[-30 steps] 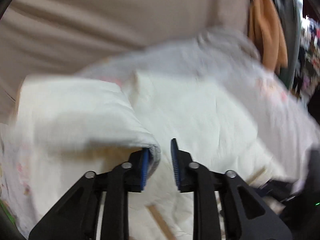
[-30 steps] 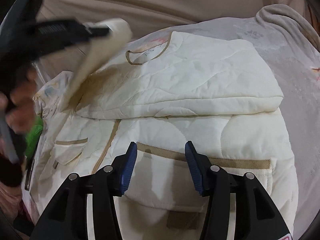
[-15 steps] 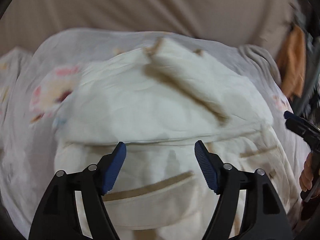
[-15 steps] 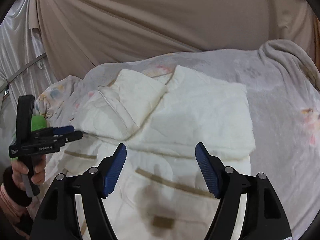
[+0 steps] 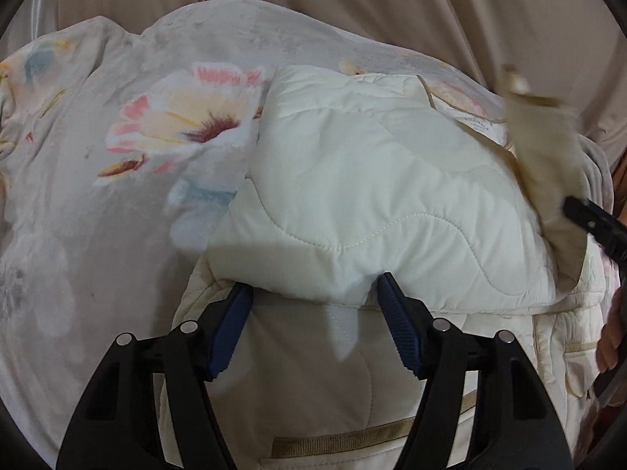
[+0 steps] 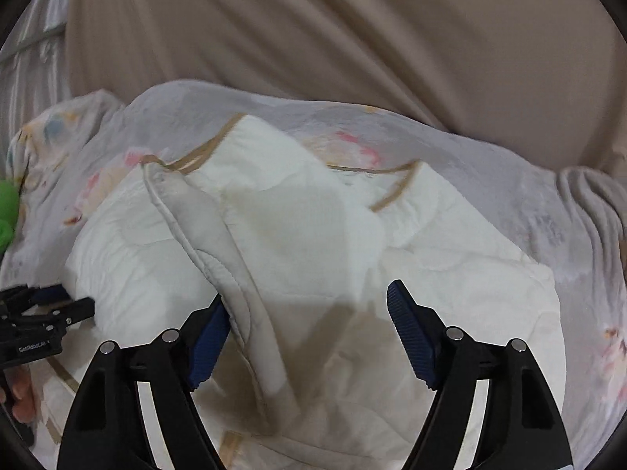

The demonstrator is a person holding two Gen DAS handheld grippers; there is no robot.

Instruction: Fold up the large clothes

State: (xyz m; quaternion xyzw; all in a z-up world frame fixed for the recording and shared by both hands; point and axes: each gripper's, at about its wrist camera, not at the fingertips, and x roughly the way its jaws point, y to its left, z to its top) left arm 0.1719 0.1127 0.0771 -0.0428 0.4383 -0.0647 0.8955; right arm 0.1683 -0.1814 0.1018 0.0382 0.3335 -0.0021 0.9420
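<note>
Cream quilted jacket [image 5: 376,180] spread on a flower-printed bed cover [image 5: 129,180], directly ahead of and beneath both tools, sleeves laid inward over the chest. Left tool [image 5: 313,325] with fingers wide apart, astride the lower edge of the folded left sleeve panel, padding bulging down between the blue pads [image 5: 395,329], nothing clamped. Right tool [image 6: 305,333] likewise spread wide, left pad touching a raised, piped edge of a sleeve [image 6: 219,258] that runs diagonally up and away to the left; no closed grip evident. Judged step: settling the second sleeve across the body before the hem is brought up. Best done by closing on the seam edge rather than the puffy middle, drawing the sleeve flat and parallel to the first, and pressing out trapped air so the stack stays level. Cuff end of the sleeve in the left view blurred, near the right tool's tip at far right [image 5: 595,223]; whether it hangs free or is pinched cannot be told. Hem and lower pockets cut off behind the tool frames. Green object [image 6: 8,211] at far left unidentifiable. Beige curtain [image 6: 352,47] closing off everything beyond the bed.
</note>
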